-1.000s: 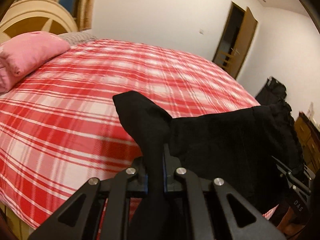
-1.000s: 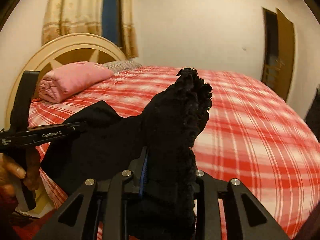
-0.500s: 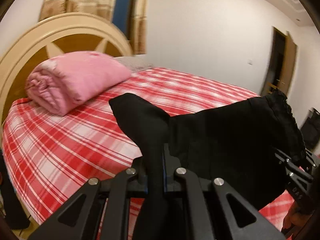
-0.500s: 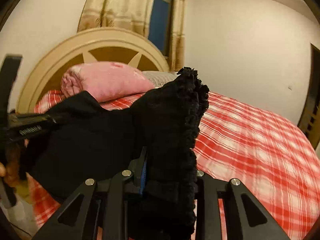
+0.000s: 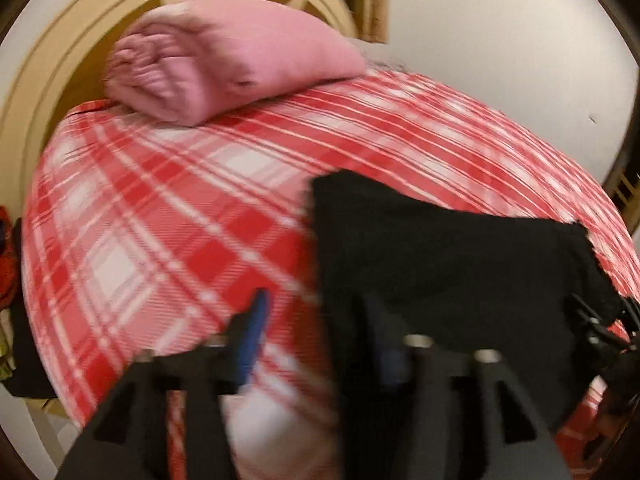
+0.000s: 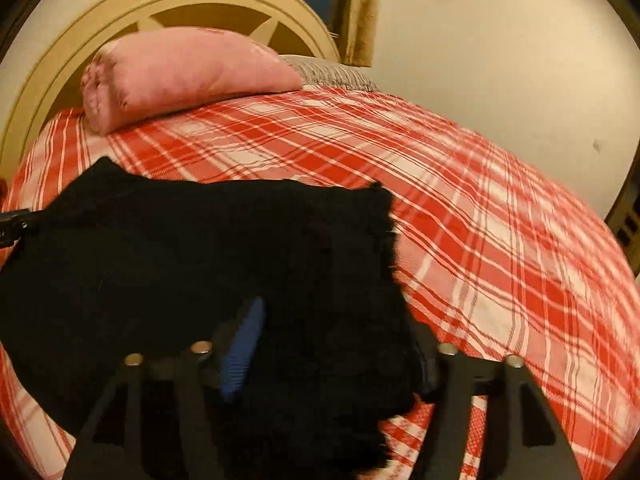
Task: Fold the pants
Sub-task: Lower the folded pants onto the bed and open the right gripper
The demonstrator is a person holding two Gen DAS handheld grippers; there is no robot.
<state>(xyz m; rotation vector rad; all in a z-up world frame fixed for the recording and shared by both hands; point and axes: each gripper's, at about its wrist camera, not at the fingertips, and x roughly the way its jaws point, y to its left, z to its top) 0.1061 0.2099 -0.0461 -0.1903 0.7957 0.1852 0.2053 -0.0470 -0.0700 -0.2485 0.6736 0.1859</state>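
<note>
The black pants point(image 5: 448, 264) lie spread on the red plaid bed point(image 5: 168, 208), near its front edge. In the right wrist view they point(image 6: 192, 256) cover the lower left. My left gripper point(image 5: 316, 328) is open, its jaws wide apart, with the pants' left corner lying loose over the right finger. My right gripper point(image 6: 340, 344) is open too, its blue pad point(image 6: 244, 348) showing, and the frilly edge of the pants drapes between the fingers. The left gripper's tip point(image 6: 14, 224) shows at the left edge of the right wrist view.
A folded pink blanket point(image 5: 224, 68) lies at the head of the bed against the cream headboard point(image 5: 44, 76). It also shows in the right wrist view point(image 6: 176, 76), with a grey pillow point(image 6: 332, 74) behind. White wall at right; door frame point(image 5: 624, 196) at far right.
Both grippers have opened and let go of the pants, which dropped from held up in the air to lying on the bed. Both cameras swung toward the headboard and lower.
</note>
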